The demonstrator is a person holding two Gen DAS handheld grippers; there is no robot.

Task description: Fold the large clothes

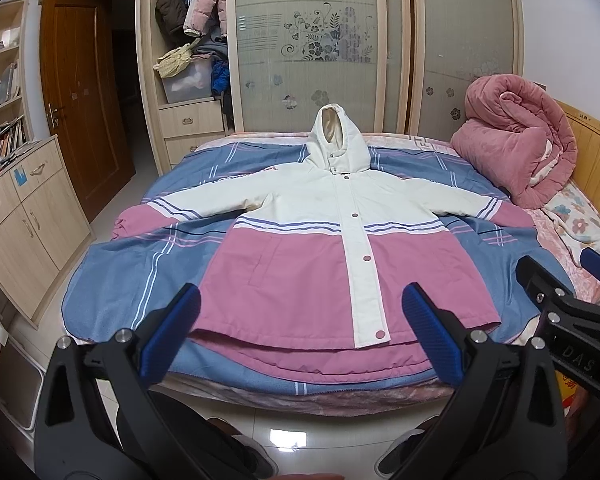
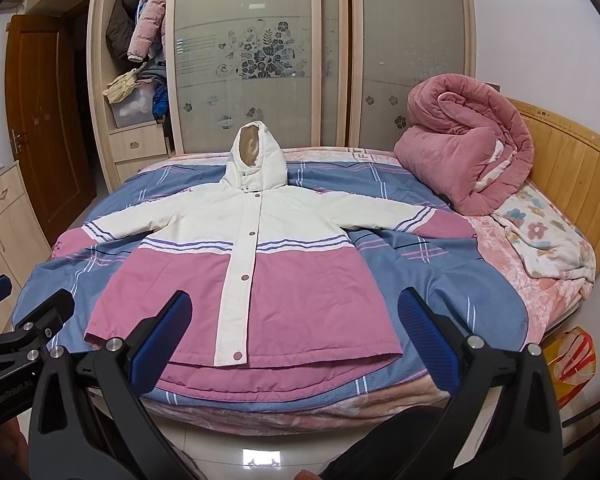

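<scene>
A white and pink hooded jacket [image 1: 300,240] lies flat and face up on the bed, sleeves spread to both sides, hood pointing to the wardrobe; it also shows in the right wrist view [image 2: 260,264]. My left gripper [image 1: 300,320] is open and empty, held above the floor just short of the jacket's hem. My right gripper [image 2: 296,320] is open and empty, also just short of the hem. The right gripper shows at the right edge of the left wrist view [image 1: 560,292]. The left gripper shows at the left edge of the right wrist view [image 2: 24,320].
The jacket rests on a blue striped blanket [image 1: 140,264] covering the bed. A rolled pink quilt [image 2: 464,152] sits at the back right by the wooden headboard [image 2: 572,168]. A wardrobe [image 1: 320,40] stands behind; cabinets [image 1: 20,220] and a door [image 1: 80,92] stand left.
</scene>
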